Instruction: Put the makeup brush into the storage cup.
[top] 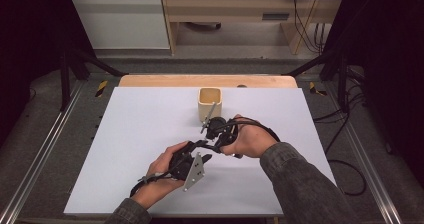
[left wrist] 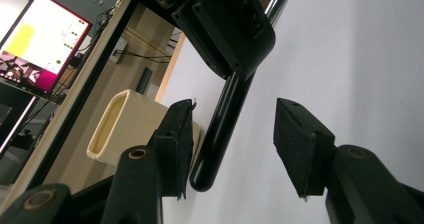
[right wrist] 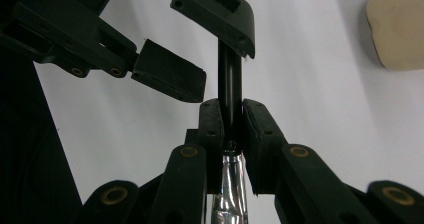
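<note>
High view: a white board (top: 150, 134) covers a wooden table, and a person's two forearms in grey sleeves reach in from the near edge. The left hand (top: 162, 176) holds the left gripper (top: 202, 146) near the middle of the board, pointing right and a little away. The right hand (top: 250, 139) holds the right gripper (top: 216, 129) just beyond it, pointing left. The two grippers meet almost tip to tip. A small cream square cup (top: 209, 102) stands upright at the far middle of the board, just behind the right gripper.

Right gripper view: the right gripper's jaws are closed tight on a slim utensil (right wrist: 230, 84), gripping it where its black handle meets a shiny metal shaft. The black handle runs forward between the left gripper's two pads, which stand apart on either side of it.

Left gripper view: the left gripper (left wrist: 232, 144) is wide open, with the black handle (left wrist: 220, 134) lying in the gap, closer to one pad and not clamped. Its rounded end points toward the camera. The cream cup (left wrist: 122, 129) sits beyond, tilted in the frame, with a lit monitor (left wrist: 42, 44) far behind.
</note>
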The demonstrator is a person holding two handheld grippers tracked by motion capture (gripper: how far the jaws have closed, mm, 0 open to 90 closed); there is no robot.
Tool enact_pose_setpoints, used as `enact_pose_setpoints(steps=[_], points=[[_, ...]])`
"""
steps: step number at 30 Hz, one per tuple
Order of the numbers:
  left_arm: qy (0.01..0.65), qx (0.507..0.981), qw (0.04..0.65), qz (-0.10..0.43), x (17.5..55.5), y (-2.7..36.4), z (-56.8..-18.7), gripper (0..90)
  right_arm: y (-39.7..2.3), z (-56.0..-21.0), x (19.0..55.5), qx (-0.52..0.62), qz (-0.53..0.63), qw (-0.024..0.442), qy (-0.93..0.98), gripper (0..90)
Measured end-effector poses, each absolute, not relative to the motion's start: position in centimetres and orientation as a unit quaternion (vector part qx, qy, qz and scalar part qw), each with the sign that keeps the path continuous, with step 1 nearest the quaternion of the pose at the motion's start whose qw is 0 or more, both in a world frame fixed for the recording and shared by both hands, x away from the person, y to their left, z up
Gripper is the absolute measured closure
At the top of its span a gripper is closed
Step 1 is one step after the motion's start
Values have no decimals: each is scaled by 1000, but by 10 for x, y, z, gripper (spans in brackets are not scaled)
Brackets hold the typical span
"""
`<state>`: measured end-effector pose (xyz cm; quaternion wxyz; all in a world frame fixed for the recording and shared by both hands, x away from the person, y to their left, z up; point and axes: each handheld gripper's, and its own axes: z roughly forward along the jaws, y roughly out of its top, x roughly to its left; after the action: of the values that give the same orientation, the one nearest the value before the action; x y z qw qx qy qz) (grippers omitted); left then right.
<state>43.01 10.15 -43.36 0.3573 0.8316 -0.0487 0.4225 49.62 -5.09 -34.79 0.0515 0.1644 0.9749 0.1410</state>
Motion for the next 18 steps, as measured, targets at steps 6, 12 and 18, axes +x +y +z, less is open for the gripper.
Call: enact_pose_setpoints(steps=[6,12,18], points=[[-58,832,351,427,429,100,-434,509,-50,-349,495,158,143,48,976,796],[-59,832,349,427,429,100,-434,518,-49,-350,495,154,144,48,976,796],[-63,834,344,427,428,99,-435,540,-48,-351,494,163,141,44,976,796]])
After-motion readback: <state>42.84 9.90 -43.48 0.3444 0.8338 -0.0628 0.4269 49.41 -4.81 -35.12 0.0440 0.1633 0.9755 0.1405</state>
